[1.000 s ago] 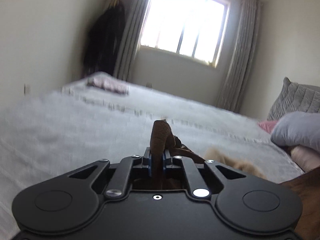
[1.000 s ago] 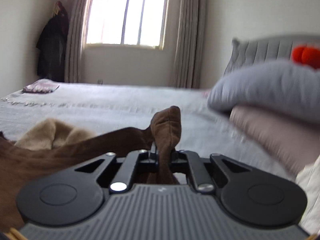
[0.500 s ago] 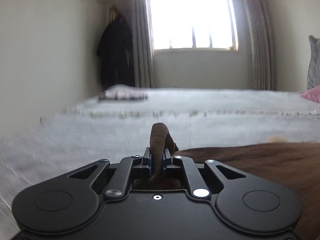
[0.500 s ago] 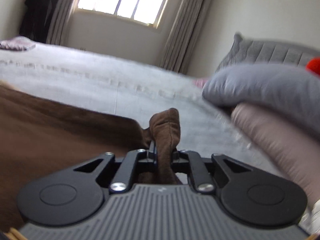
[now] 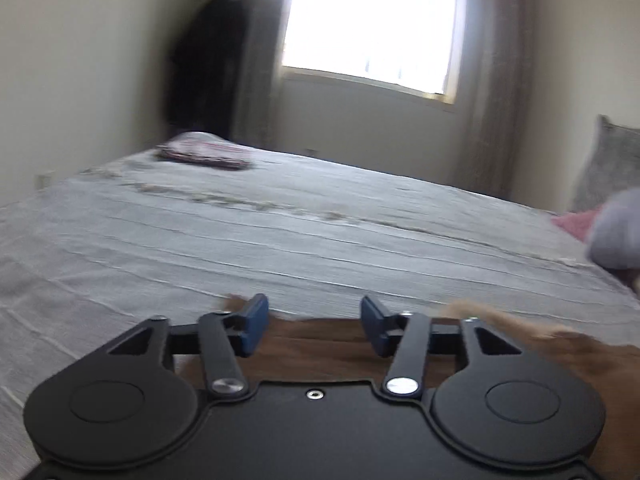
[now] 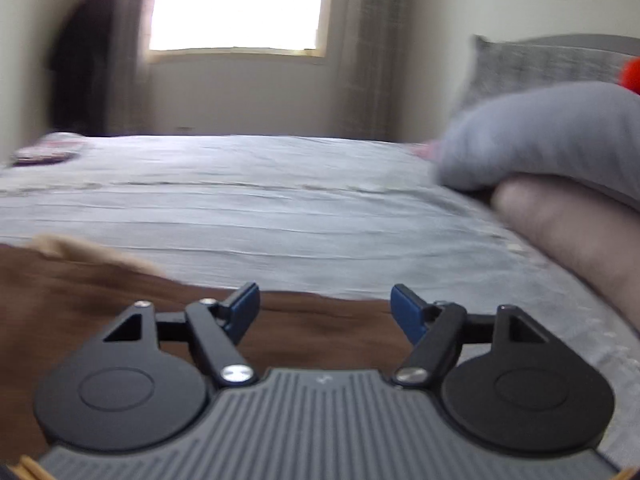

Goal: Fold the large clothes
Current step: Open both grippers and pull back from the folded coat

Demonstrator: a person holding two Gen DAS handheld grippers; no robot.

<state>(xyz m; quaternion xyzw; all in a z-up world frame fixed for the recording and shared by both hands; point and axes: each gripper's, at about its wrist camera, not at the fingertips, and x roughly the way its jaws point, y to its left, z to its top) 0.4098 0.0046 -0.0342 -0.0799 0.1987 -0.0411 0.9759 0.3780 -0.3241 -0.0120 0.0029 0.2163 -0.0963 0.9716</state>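
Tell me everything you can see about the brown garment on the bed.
The brown garment looks like soft, fleecy fabric, dark brown with a lighter tan, fluffy part at its far edge. It lies flat on the grey bedspread, close below both cameras. Its edge runs under the open left gripper and the open right gripper, whose jaws have just been opening; their blue pads do not press it. Blur hides finer details.

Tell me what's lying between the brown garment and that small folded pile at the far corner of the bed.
Only bare grey bedspread between the brown garment and the folded pile, in both wrist views.
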